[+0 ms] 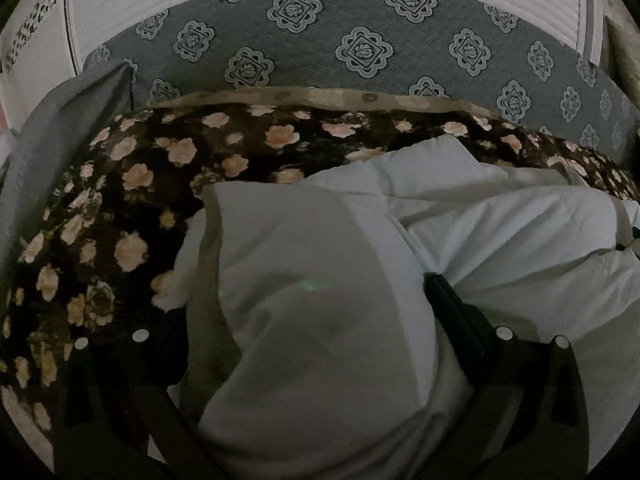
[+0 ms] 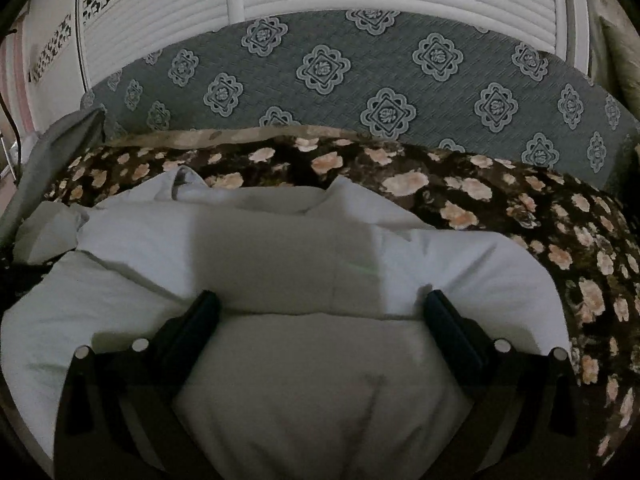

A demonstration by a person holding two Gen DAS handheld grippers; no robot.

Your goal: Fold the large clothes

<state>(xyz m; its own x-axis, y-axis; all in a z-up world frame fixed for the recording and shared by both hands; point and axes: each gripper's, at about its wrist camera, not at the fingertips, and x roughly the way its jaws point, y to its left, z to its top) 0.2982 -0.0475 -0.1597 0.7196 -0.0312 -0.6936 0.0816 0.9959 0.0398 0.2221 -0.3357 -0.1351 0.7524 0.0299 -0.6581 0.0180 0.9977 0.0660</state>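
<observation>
A soft, light white garment (image 2: 280, 248) is approached by the left gripper (image 1: 304, 320) and right gripper (image 2: 320, 312), jaws wide and empty; its folded edge is judged the best hold.

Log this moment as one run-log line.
left gripper: open | right gripper: open | white cloth garment: bunched on dark floral blanket

The white garment (image 2: 304, 360) lay bunched in thick folds over the flowered blanket (image 2: 520, 208), filling the room directly ahead of both grippers. The left gripper (image 1: 304, 312) stood with jaws wide, a bulge of cloth between them. To the right of the garment in the right wrist view, bare blanket gave open room. Behind, the patterned grey headboard (image 2: 360, 80) closed off the far side, and a grey pillow (image 1: 60, 140) blocked the left.
</observation>
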